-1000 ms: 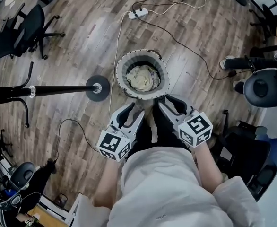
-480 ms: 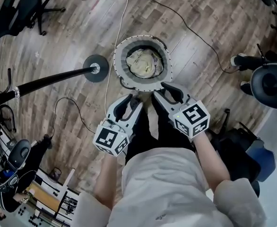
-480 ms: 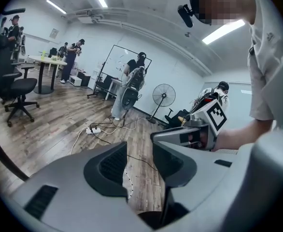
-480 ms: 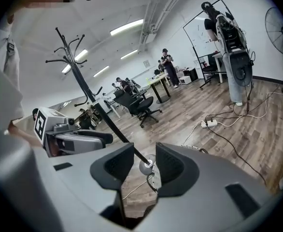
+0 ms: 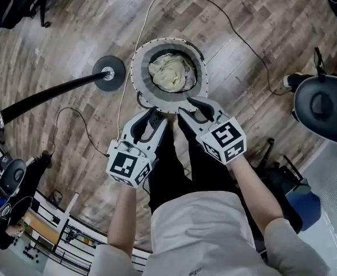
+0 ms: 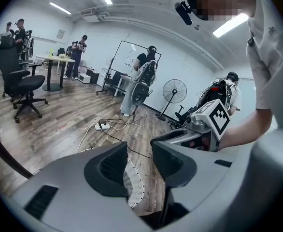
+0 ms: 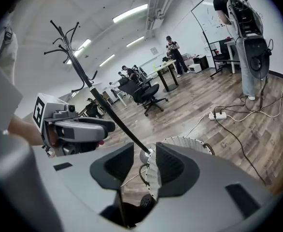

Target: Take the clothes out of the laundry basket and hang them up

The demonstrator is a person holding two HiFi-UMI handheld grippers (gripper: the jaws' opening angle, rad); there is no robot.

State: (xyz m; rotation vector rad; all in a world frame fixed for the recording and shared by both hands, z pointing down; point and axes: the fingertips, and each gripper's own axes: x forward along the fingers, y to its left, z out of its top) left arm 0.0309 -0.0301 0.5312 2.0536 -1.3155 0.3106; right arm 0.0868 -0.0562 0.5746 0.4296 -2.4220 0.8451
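1. Cream cloth, crumpled into one heap, is what I am after: the clothes lie in the bottom of the round laundry basket, which stands on the wooden floor just beyond my feet.
2. My left gripper has its jaws spread with nothing between the pads. Through its gap I see only a strip of the basket's white mesh wall.
3. My right gripper is likewise spread and empty, just beside the left one. Both sit at the near edge of the basket and point down towards it.
4. I judge the cloth to be light, soft and limp. It will not slip much, but it will sag and trail once it is lifted.
5. I would bite a raised fold at the top of the heap, deep enough to catch several layers. The second gripper can then take another edge, so the piece opens out instead of hanging in a rope.
6. I reckon the mesh basket is light as well, so a snagged hem could drag or tip it.
7. Left of the basket stands the black coat stand, its round base close to the rim. It looks like the likely place to hang things.
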